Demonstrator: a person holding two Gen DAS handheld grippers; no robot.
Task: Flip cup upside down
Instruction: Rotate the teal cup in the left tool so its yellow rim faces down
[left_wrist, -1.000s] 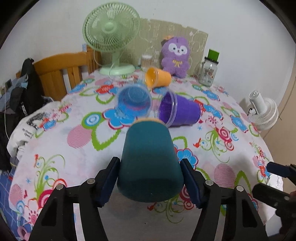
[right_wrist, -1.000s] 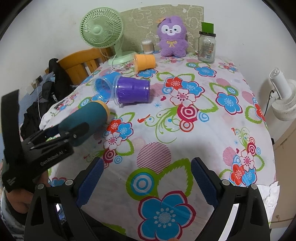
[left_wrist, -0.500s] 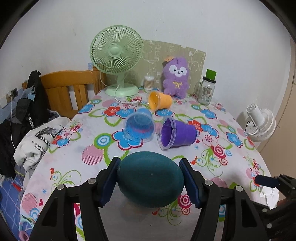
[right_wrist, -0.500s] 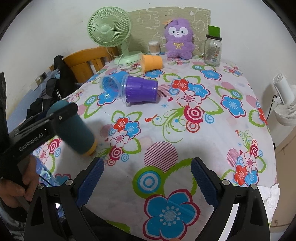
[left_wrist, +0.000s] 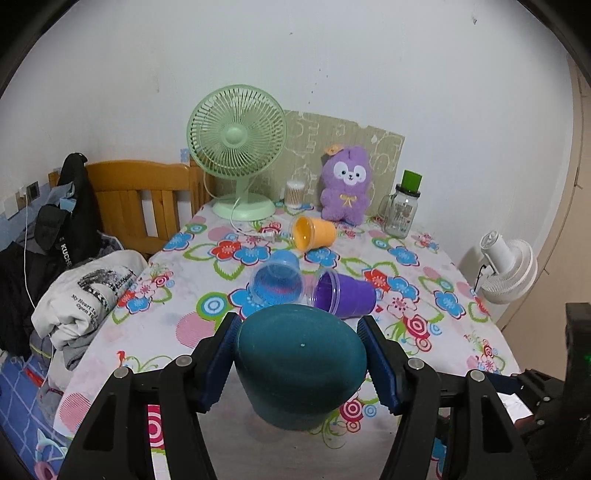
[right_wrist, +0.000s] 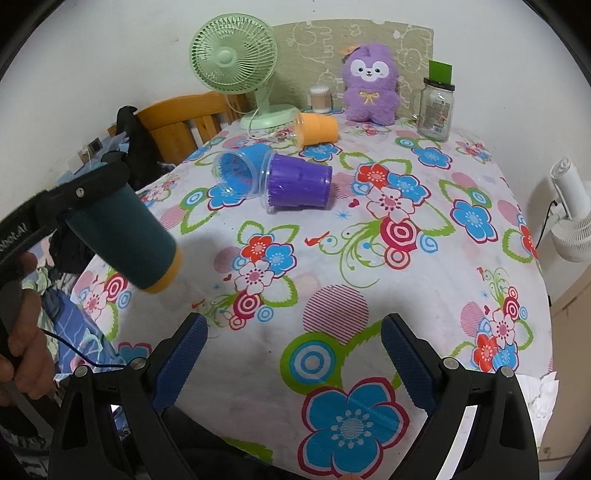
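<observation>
My left gripper (left_wrist: 299, 362) is shut on a dark teal cup (left_wrist: 301, 363) with an orange rim. It holds the cup in the air above the near left part of the flowered table. In the right wrist view the teal cup (right_wrist: 125, 236) is tilted, its orange mouth pointing down and to the right, its base up at the left gripper's fingers (right_wrist: 88, 190). My right gripper (right_wrist: 293, 354) is open and empty over the table's near edge.
A blue cup (left_wrist: 275, 282), a purple cup (left_wrist: 343, 293) and an orange cup (left_wrist: 314, 232) lie on their sides mid-table. A green fan (left_wrist: 236, 147), a purple plush (left_wrist: 345, 194) and a glass jar (left_wrist: 402, 210) stand at the back. Wooden chair and clothes are at left.
The left gripper has turned the teal cup from lying level to mouth-down and tilted, and raised it. The right gripper has barely moved.
</observation>
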